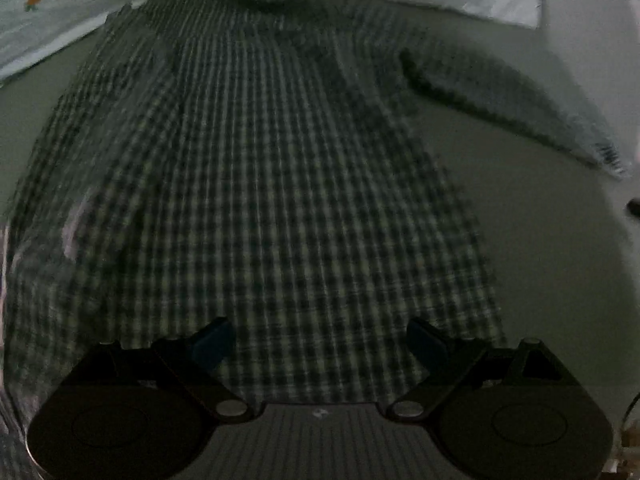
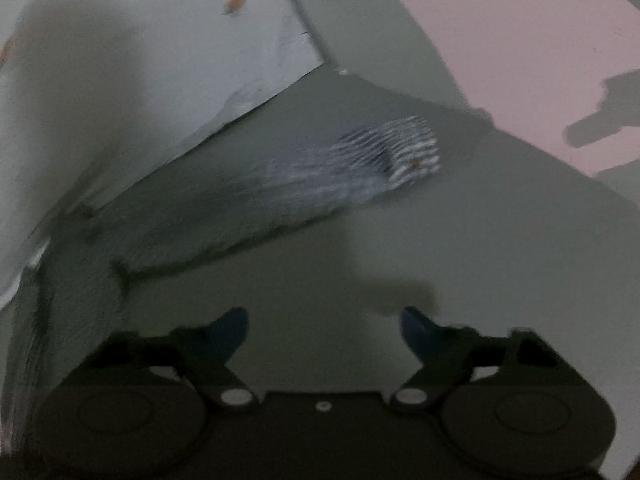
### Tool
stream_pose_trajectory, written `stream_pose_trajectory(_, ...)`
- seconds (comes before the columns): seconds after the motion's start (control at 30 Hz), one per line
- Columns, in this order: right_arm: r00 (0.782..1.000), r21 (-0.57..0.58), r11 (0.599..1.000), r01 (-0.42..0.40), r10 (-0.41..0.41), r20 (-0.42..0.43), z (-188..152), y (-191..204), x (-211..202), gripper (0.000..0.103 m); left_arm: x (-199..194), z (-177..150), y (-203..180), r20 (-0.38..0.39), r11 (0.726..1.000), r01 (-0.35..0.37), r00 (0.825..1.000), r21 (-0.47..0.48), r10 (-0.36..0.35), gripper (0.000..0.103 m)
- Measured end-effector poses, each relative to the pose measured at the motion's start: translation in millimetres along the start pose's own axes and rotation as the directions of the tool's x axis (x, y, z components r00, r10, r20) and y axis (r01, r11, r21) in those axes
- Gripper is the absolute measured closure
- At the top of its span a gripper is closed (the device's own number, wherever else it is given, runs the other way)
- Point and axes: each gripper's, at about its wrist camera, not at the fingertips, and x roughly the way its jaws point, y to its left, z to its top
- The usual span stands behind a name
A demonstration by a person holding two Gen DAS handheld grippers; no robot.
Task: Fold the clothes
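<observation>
Two grippers (image 1: 320,344) (image 2: 324,332) (both agape), one checked shirt (image 1: 256,168).

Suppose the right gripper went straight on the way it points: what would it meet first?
Probably the bare grey surface just ahead of the open right gripper; the checked sleeve lies further on and leftward, though blur leaves depth unclear.

Left wrist view: checked shirt (image 1: 256,184) lies spread flat over most of the grey surface (image 1: 532,280), low, no raised obstacle. Its sleeve (image 1: 500,108) angles out to the right; bare surface lies open between sleeve and shirt body. White cloth with small orange print (image 1: 60,32) banks up along the far edge, closing that side.

Right wrist view: blurred. Bare surface (image 2: 500,264) ahead of the open right hand-held gripper (image 2: 324,332), nothing between the fingers. Sleeve (image 2: 320,188) crosses diagonally beyond. White cloth (image 2: 160,60) rises at left; pink wall (image 2: 520,32) bounds the far right.
</observation>
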Motion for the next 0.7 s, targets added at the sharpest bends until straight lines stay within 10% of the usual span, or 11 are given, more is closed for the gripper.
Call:
stream_pose_trajectory(0.3, 0.997, 0.089, 0.994, 0.059, -0.063, 0.039, 64, -34, 66, 0.039, 7, -4, -13, 0.007, 0.997, -0.077, 0.997, -0.026, 0.077, 0.000)
stream_pose_trajectory(0.4, 0.999, 0.078, 0.996, 0.038, -0.041, 0.030, 73, -31, 87, 0.057, 7, -3, -13, 0.003, 0.996, -0.079, 0.997, -0.030, 0.079, 0.000)
stream_pose_trajectory(0.47, 0.999, 0.070, 0.997, 0.013, -0.016, 0.036, 80, -25, 91, 0.089, 8, 1, -12, -0.011, 0.997, -0.072, 0.997, -0.022, 0.072, 0.000)
stream_pose_trajectory(0.6, 0.985, -0.112, 0.982, -0.153, 0.161, 0.064, 84, 19, 71, 0.096, 8, 18, -4, -0.063, 0.988, -0.045, 0.997, -0.145, 0.036, 0.002)
stream_pose_trajectory(0.7, 0.937, -0.380, 0.868, -0.320, 0.349, 0.007, 67, 70, 43, 0.096, -5, 30, 7, -0.005, 0.950, 0.093, 0.995, -0.298, -0.098, 0.002)
